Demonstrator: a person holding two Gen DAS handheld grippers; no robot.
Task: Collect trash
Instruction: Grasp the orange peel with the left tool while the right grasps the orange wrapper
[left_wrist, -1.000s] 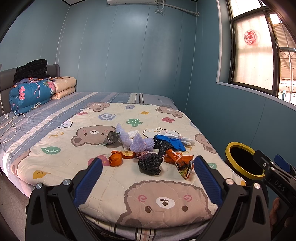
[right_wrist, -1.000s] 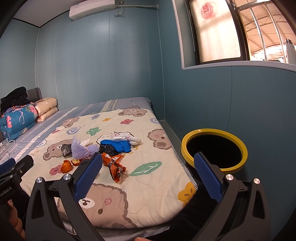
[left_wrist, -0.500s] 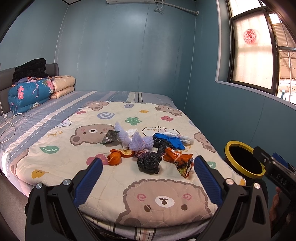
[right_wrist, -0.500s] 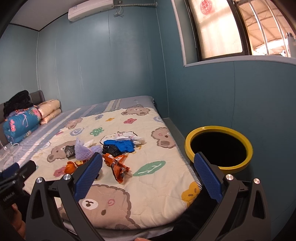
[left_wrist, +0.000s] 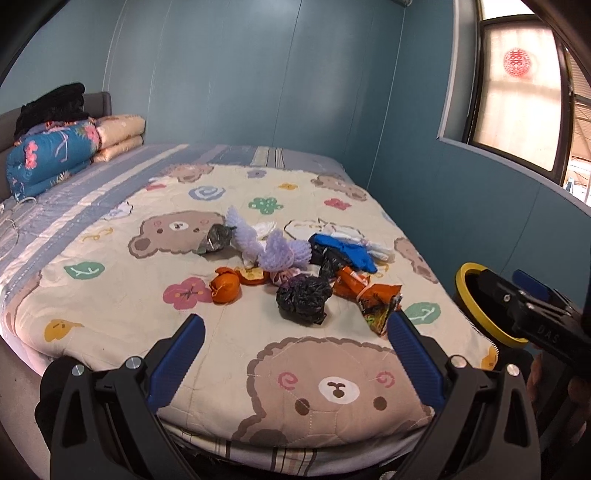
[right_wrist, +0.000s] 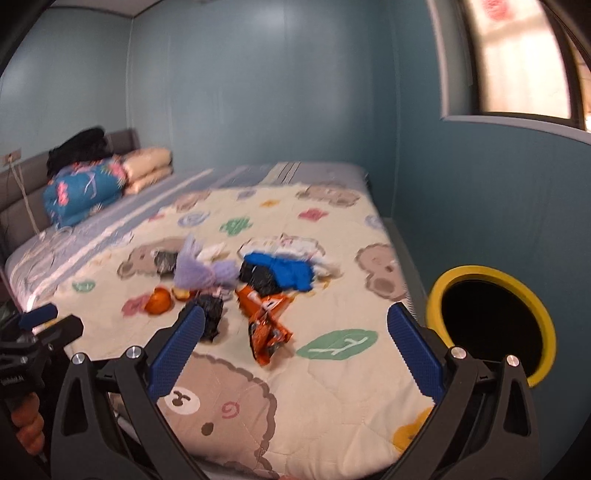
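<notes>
Filling most of both views, a bed (left_wrist: 110, 229) under a bear-print quilt (left_wrist: 317, 369) runs from the lower frame toward the blue wall. A folded blue floral blanket (left_wrist: 48, 162) with dark clothes on top sits at the upper left, by the headboard. At the right edge of the frame, off the mattress's right side, stands a black bin with a yellow rim (right_wrist: 476, 275); its mouth is uncovered.

The trash lies in a loose heap at the middle of the quilt, all of it on the bed and well apart from the bin. A lilac foam fruit net (left_wrist: 269, 247) and a blue glove (left_wrist: 351, 251) lie at the back of the heap, white tissue just behind them. An orange snack wrapper (left_wrist: 369, 295) and a crumpled black plastic bag (left_wrist: 303, 299) sit nearest the cameras, with a piece of orange peel (left_wrist: 225, 288) at the left.

Both claws hang at the foot of the bed, clear of the litter: the left gripper (left_wrist: 295, 354) is spread wide and carries nothing, and the right gripper (right_wrist: 295, 350) is likewise released, though its view is blurred.
</notes>
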